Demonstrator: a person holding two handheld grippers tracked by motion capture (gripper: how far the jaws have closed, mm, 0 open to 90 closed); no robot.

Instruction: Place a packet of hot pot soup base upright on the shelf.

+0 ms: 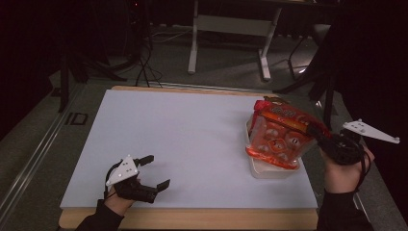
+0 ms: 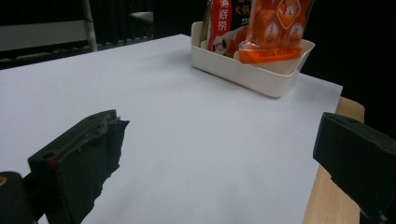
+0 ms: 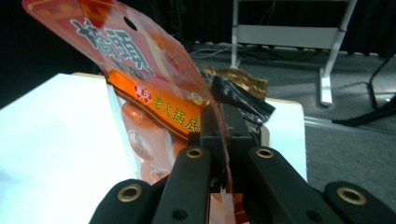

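Note:
An orange snack bag (image 1: pixel 279 134) with a clear window stands over a white tray (image 1: pixel 269 169) at the table's right side. My right gripper (image 1: pixel 318 131) is shut on the bag's upper right edge; in the right gripper view the bag (image 3: pixel 140 79) runs between the closed jaws at my right gripper (image 3: pixel 224 126). A second, darker packet (image 3: pixel 243 93) lies behind it. My left gripper (image 1: pixel 158 171) rests open near the front left of the table, nothing between its fingers. The left gripper view has the tray (image 2: pixel 252 70) and the orange bag (image 2: pixel 275 28) far off.
A white sheet (image 1: pixel 183 139) covers the wooden table (image 1: pixel 192 219). Beyond the far edge stand a white desk frame (image 1: pixel 231 33) and dark cables on the floor. A red packet (image 2: pixel 219 23) also stands in the tray.

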